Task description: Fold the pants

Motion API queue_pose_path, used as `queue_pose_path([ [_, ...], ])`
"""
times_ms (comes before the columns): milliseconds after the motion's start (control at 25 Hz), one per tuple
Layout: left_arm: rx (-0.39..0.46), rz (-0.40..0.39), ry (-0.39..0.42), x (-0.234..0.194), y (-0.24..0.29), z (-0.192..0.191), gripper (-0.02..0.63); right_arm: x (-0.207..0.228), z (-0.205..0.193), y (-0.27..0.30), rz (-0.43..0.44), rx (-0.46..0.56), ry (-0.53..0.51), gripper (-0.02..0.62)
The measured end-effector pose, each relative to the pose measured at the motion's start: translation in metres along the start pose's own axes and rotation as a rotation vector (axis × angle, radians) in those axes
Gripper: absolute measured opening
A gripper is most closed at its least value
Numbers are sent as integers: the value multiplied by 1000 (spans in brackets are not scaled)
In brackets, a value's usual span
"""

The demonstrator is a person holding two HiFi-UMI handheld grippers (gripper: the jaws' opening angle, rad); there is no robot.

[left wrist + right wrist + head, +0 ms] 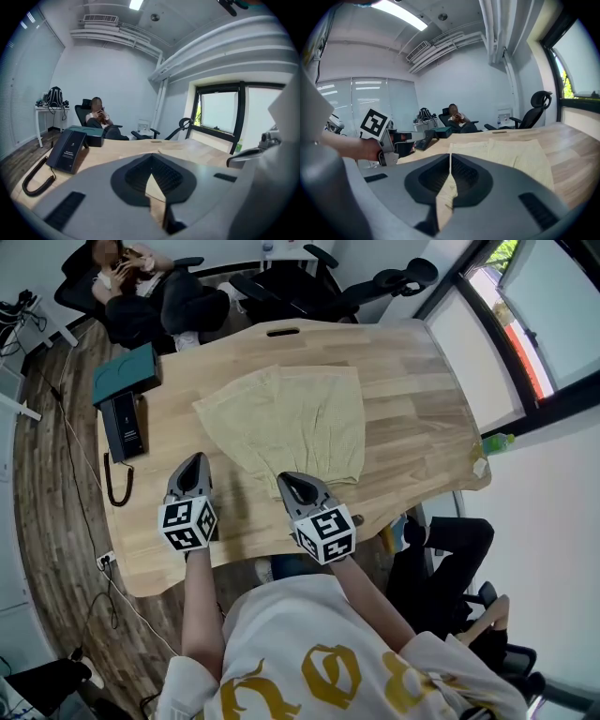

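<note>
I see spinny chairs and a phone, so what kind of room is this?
Most likely an office or meeting room. There is a big wooden table with a corded desk phone on it, and black office chairs stand at its far side.

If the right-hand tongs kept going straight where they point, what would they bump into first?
Most likely the pale yellow pants spread on the wooden table. The shut right tongs aim slightly down at their near edge, though the height is unclear.
</note>
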State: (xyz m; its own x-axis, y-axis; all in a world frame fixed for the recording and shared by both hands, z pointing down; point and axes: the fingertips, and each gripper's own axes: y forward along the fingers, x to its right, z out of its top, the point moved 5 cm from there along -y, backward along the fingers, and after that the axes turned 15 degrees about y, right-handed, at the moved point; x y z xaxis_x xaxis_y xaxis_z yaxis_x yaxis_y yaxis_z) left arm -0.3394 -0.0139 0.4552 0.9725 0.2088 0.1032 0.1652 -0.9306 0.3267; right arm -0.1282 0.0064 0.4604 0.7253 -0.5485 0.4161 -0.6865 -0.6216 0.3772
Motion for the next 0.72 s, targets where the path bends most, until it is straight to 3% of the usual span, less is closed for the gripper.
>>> queue_pose_path([
  [520,-199,-63,0,-7,46,-46,8,18,-31,39,58,-162,41,12],
  [720,-269,-84,7,-8,62,-62,9,24,-40,55,57,-207,38,63],
])
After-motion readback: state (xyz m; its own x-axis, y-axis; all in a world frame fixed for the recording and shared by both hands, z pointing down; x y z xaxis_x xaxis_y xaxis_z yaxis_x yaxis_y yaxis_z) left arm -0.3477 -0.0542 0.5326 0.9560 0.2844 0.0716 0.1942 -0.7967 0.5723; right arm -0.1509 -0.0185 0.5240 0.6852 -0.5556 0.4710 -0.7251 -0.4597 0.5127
